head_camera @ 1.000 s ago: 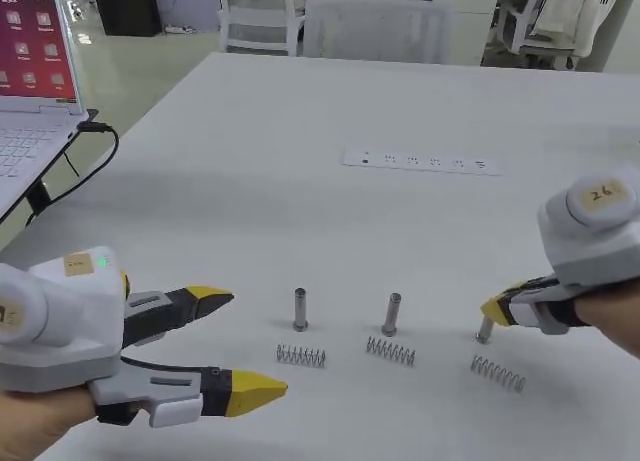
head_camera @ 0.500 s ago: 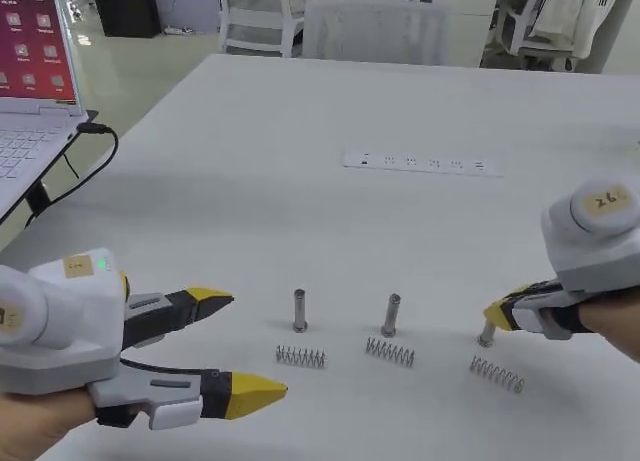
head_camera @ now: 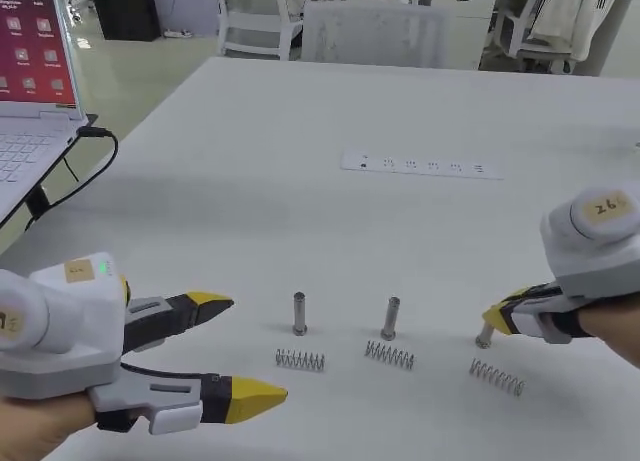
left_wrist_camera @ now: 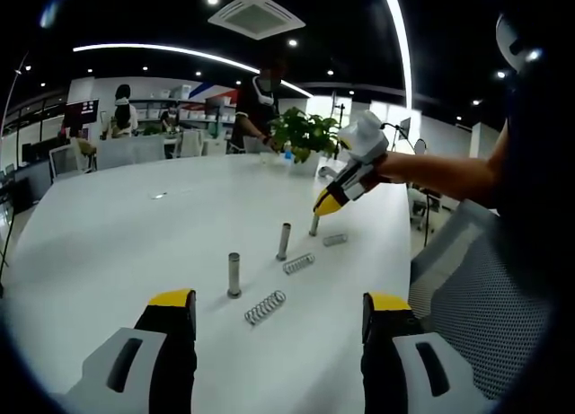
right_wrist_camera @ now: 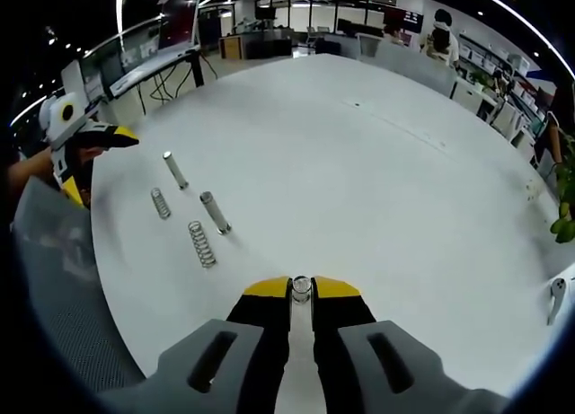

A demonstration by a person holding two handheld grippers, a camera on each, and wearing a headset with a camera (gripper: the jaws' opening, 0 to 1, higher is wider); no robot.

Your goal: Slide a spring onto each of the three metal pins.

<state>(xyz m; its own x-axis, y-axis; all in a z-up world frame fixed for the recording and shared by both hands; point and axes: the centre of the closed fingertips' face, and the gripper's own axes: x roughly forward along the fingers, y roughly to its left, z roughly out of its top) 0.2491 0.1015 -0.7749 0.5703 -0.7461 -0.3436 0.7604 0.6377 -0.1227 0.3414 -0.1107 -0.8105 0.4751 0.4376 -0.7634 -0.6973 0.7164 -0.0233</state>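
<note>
Three short metal pins stand upright in a row on the white table: the left pin [head_camera: 299,313], the middle pin [head_camera: 390,318] and the right pin [head_camera: 485,333]. A spring lies flat in front of each: the left spring [head_camera: 300,360], the middle spring [head_camera: 389,356] and the right spring [head_camera: 497,377]. My right gripper [head_camera: 497,316] is shut on the top of the right pin [right_wrist_camera: 301,288], whose head shows between the yellow tips. My left gripper [head_camera: 235,346] hovers open, left of the row and holding nothing. In its own view the left gripper [left_wrist_camera: 278,299] faces the left spring [left_wrist_camera: 265,306] and left pin [left_wrist_camera: 234,275].
A white power strip [head_camera: 420,166] lies further back in the middle of the table. An open laptop [head_camera: 30,91] with a black cable [head_camera: 85,171] sits off the left edge. Chairs stand beyond the far edge.
</note>
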